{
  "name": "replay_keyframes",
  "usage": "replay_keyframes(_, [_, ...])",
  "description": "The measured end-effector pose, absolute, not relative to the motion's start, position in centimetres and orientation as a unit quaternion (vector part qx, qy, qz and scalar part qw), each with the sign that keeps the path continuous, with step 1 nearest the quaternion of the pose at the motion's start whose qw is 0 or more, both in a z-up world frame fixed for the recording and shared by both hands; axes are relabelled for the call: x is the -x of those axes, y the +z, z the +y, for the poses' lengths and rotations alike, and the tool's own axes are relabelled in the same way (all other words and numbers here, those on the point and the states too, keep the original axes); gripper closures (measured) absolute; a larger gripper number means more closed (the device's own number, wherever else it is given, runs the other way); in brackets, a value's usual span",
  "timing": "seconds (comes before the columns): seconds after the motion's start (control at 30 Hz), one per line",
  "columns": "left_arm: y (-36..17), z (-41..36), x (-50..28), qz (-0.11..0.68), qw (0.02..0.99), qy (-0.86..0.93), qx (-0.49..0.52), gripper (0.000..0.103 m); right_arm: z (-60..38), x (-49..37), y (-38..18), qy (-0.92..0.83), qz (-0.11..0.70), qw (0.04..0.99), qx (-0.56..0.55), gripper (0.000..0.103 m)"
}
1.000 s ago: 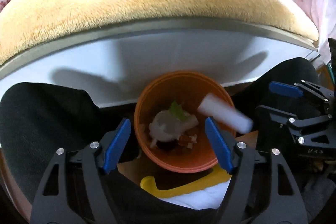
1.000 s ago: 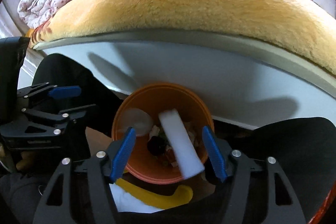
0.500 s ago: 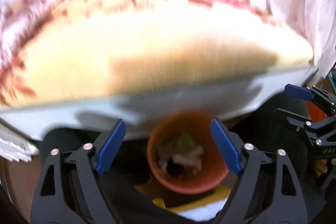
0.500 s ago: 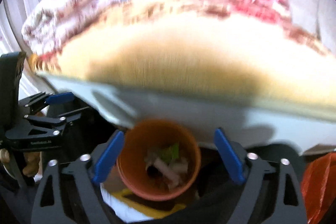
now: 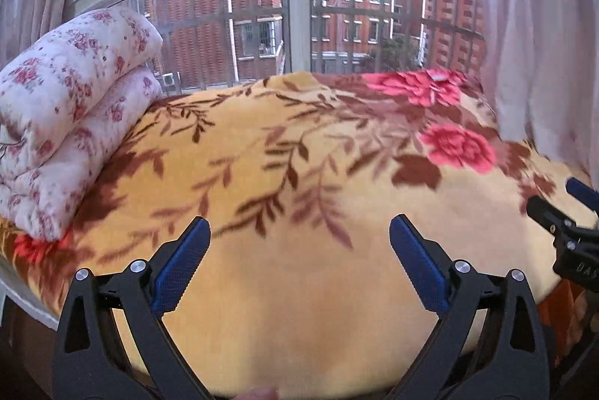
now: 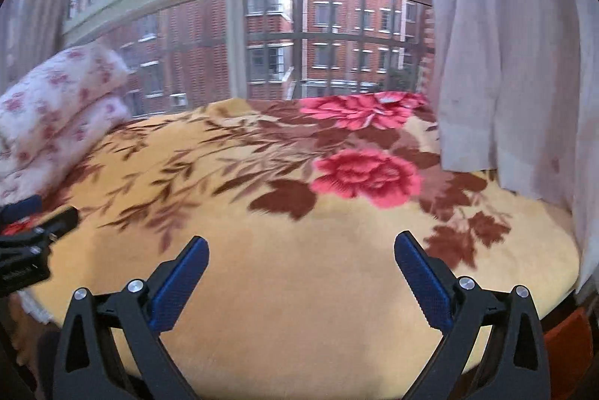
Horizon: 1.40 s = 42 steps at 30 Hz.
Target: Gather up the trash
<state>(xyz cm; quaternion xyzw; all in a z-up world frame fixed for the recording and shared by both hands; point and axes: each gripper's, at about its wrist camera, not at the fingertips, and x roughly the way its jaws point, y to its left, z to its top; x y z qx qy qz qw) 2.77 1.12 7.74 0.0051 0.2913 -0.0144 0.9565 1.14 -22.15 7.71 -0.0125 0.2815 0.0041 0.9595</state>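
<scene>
Left wrist view: the left gripper (image 5: 299, 231) is opening, its black angular arms and ribbed blue pads (image 5: 179, 269) spread wide with nothing between them, above a plush yellow blanket (image 5: 299, 306) printed with brown leaves and pink flowers. A puffy folded floral quilt (image 5: 71, 115) lies at the left, and a barred window (image 5: 299, 25) lies beyond.

Right wrist view: the right gripper (image 6: 301, 250) is likewise opening and empty over the same fleecy blanket (image 6: 299, 306). A thin pale curtain (image 6: 505, 63) hangs in folds at the right. No trash shows in either view.
</scene>
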Motion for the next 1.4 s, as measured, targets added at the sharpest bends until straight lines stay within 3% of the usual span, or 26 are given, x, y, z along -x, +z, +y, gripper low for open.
replay_keyframes(0.43, [4.7, 2.6, -9.9, 0.332, 0.943, -0.013, 0.015, 0.009, -19.8, -6.8, 4.2, -0.003, 0.32, 0.947, 0.013, 0.005])
replay_keyframes(1.4, [3.1, 2.5, -11.8, 0.359, 0.933, -0.025, 0.019, 0.009, -19.6, -8.9, 3.0, -0.003, 0.341, 0.94, 0.002, 0.005])
